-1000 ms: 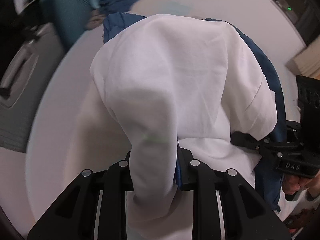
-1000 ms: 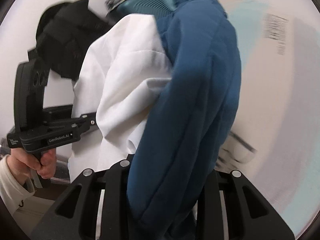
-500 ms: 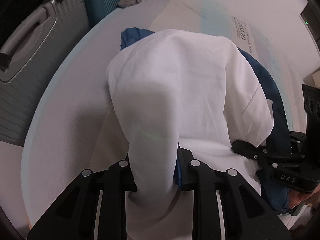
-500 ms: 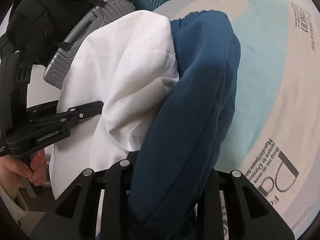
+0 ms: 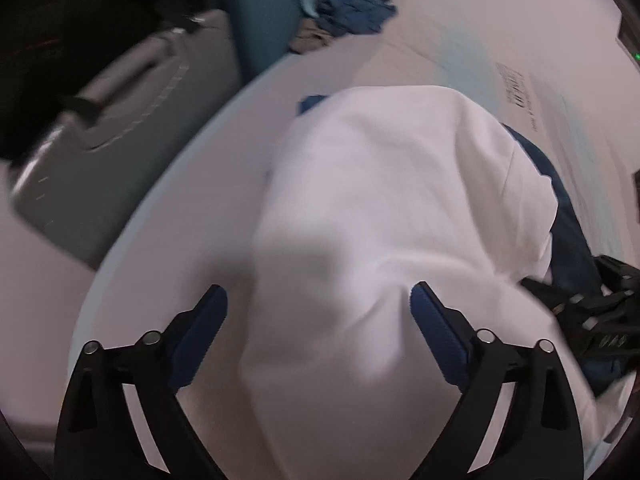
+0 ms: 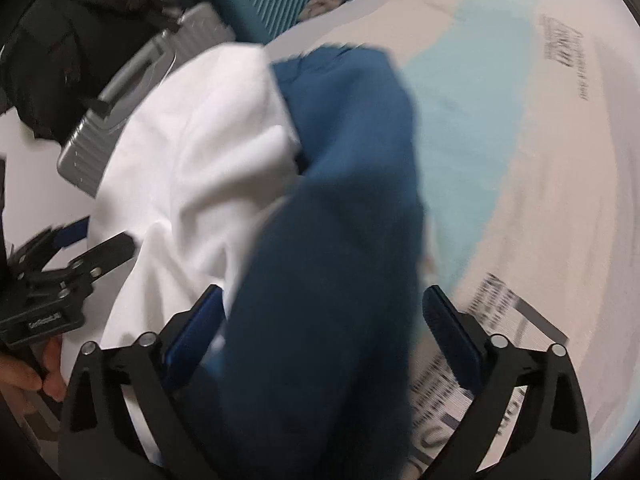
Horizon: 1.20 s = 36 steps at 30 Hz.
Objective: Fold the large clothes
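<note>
Bedroom: bed, suitcases alongside, clothes pile.

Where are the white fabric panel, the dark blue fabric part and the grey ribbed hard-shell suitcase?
White fabric panel point(image 5: 400, 208), left wrist view, on its broad upper face.
Dark blue fabric part point(image 6: 344, 216), right wrist view, mid-fold.
Grey ribbed hard-shell suitcase point(image 5: 120, 136), left wrist view, on its shell below the handle.

Soft, even indoor light with no glare. Both fisheye views are smeared by motion blur, strongest at the curved, dark-vignetted edges. The white cloth carries a soft grey shadow just ahead of the fingers; the blue cloth darkens toward them.
</note>
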Available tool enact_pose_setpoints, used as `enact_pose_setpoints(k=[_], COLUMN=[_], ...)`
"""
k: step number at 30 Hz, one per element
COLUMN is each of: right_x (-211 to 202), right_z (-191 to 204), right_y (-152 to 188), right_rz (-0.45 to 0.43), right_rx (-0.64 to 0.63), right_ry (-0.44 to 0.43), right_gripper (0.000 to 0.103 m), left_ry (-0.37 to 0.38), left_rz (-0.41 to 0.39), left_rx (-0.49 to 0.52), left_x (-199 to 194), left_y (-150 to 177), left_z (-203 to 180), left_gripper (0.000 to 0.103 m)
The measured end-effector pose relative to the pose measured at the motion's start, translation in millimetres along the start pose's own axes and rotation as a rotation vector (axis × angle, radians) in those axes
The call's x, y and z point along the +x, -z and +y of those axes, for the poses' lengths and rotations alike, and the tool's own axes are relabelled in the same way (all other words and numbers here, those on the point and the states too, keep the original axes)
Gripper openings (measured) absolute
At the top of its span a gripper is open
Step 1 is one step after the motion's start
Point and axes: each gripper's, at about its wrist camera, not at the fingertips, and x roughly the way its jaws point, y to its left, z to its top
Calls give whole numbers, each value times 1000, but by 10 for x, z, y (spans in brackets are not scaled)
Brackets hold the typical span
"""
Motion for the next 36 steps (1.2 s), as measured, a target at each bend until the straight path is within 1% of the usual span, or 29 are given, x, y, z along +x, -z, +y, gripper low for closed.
enact_pose_setpoints(k=[2,3,6,7,8,9,10,11,13,16,19,20,21,23,24,26,27,28,32,34,36], right_x=[-168,-296,-644,-727,-910,-1084,-1197,-1374,-1801,-2191,-2596,-2721,-2837,-3025,-3054,-3156,-3207,-3230,-3292,-3312,-3299], right_z=[-50,-68,-30,26,40,86,161,234,373,597,747,826,892,988,1029,1115,1161,1214,1531,1663,1792], right_y=[67,113,228,246,331,419,477,573,872,1177,1541,1666,1796,2042,2111,2319,2425,2514,2874,2998,3100], right_rz=[-23,-48,-101,-116,-144,-171,-194,-230,-298,-336,-362,-380,-403,-425,-423,-407,-404,-409,-434,-451,-460], right_rx=[-1,-9,-43,-50,-57,-70,-84,-102,-148,-168,-167,-167,-165,-151,-144,-116,-103,-92,-55,-32,-17], right_ry=[23,54,98,96,93,97,104,117,138,159,185,210,231,265,273,272,267,271,341,348,356], right_gripper=[95,95,95,95,95,95,95,96,95,95,96,96,96,96,96,96,96,96,96,96,96], left_ry=[-36,-51,-13,-6,2,8,-2,-16,-47,-70,-97,-96,-85,-55,-51,-19,-20,-13,-6,-22,-31], left_rz=[-19,-26,-39,-49,-58,-74,-89,-106,-124,-151,-169,-179,-196,-214,-219,-222,-224,-231,-236,-253,-268], left_rx=[-24,-33,-98,-121,-138,-155,-161,-163,-158,-172,-147,-146,-154,-163,-166,-164,-145,-128,-60,-13,-1], left_x=[-172,-267,-578,-704,-784,-962,-1096,-1229,-1590,-2036,-2481,-2603,-2796,-3027,-3121,-3291,-3364,-3389,-3453,-3498,-3541], left_y=[153,221,436,548,603,713,804,874,1089,1374,1676,1759,1903,2096,2186,2403,2520,2582,2797,2877,2936], left_z=[58,72,155,169,178,179,183,145,42,-87,-248,-281,-326,-369,-385,-400,-402,-391,-283,-212,-124], left_gripper=[96,96,97,97,97,97,97,97,97,97,97,97,97,97,97,97,97,97,97,97,97])
